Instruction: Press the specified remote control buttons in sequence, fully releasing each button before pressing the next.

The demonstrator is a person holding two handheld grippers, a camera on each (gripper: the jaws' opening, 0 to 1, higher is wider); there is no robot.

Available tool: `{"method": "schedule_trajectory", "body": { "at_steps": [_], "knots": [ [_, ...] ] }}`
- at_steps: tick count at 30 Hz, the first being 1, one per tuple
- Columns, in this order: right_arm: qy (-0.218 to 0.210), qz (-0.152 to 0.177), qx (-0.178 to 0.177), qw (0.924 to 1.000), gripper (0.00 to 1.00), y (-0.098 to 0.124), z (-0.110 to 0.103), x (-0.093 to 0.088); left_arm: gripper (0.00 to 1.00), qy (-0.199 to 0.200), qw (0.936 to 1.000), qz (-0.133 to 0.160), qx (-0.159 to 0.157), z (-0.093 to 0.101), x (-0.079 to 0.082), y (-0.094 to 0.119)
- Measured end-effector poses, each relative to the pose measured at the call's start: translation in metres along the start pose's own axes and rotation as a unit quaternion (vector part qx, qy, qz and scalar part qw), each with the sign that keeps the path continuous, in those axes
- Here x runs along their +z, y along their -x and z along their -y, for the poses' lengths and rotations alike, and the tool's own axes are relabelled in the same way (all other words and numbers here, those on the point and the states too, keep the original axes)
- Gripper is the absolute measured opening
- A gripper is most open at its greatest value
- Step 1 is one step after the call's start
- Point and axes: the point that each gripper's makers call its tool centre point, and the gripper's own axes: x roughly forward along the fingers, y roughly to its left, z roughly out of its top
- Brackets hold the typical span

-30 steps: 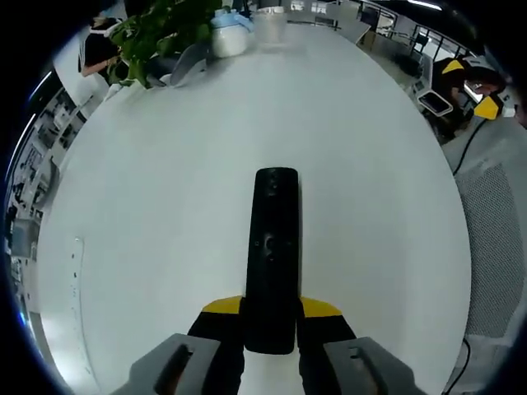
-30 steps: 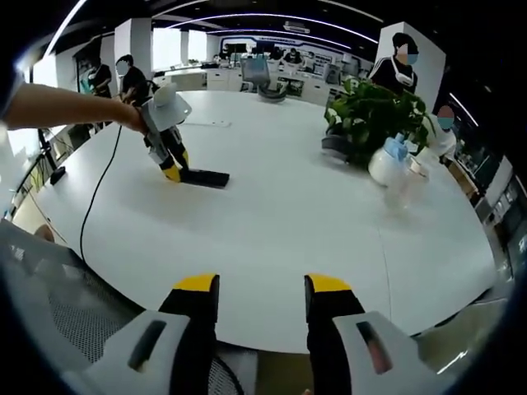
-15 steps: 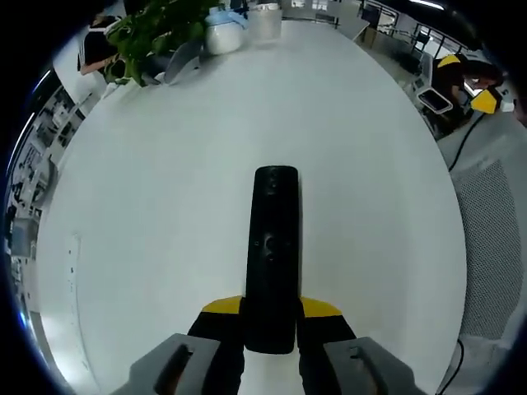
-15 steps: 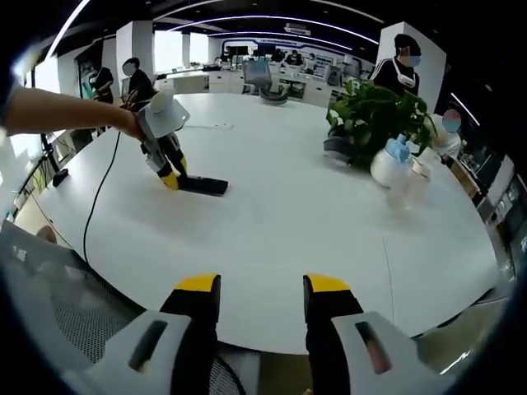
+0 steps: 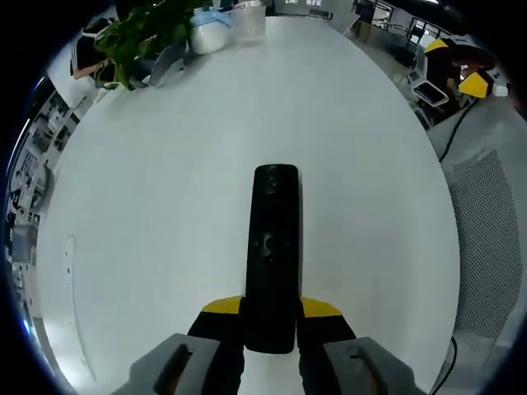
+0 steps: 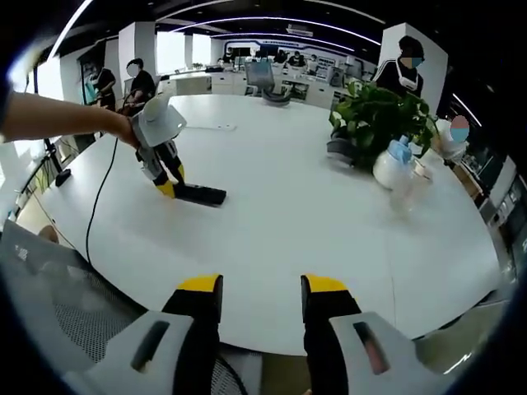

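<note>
black remote (image 5: 272, 255), white table (image 5: 165, 189), yellow-tipped tool (image 6: 251, 288), green plant (image 6: 380, 111)

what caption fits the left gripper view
Left claw grips a black remote flat on the white table.

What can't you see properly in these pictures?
- Remote: its near end is hidden between the left tongs in the left gripper view; its button markings are too dark to read.
- Remote in the right gripper view: too small to see buttons.
- Potted plant: cut off by the left view's edge.
</note>
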Motion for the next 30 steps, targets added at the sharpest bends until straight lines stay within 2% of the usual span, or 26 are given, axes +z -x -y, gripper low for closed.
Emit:
{"method": "schedule_trajectory", "body": {
  "at_steps": [11, 24, 30],
  "knots": [
    [0.001, 0.004, 0.009, 1.0, 0.37, 0.0, -0.004, 0.002, 0.23, 0.004, 1.0, -0.001, 0.001, 0.014, -0.002, 0.001],
    [0.013, 0.014, 0.023, 0.9996, 0.38, 0.001, -0.011, 0.006, 0.23, -0.017, 0.9995, -0.026, -0.002, 0.035, -0.004, 0.0],
    [0.019, 0.015, 0.025, 0.9994, 0.38, 0.001, -0.013, 0.006, 0.23, -0.008, 0.9998, -0.019, 0.0, 0.044, -0.006, 0.001]
  ]
}}
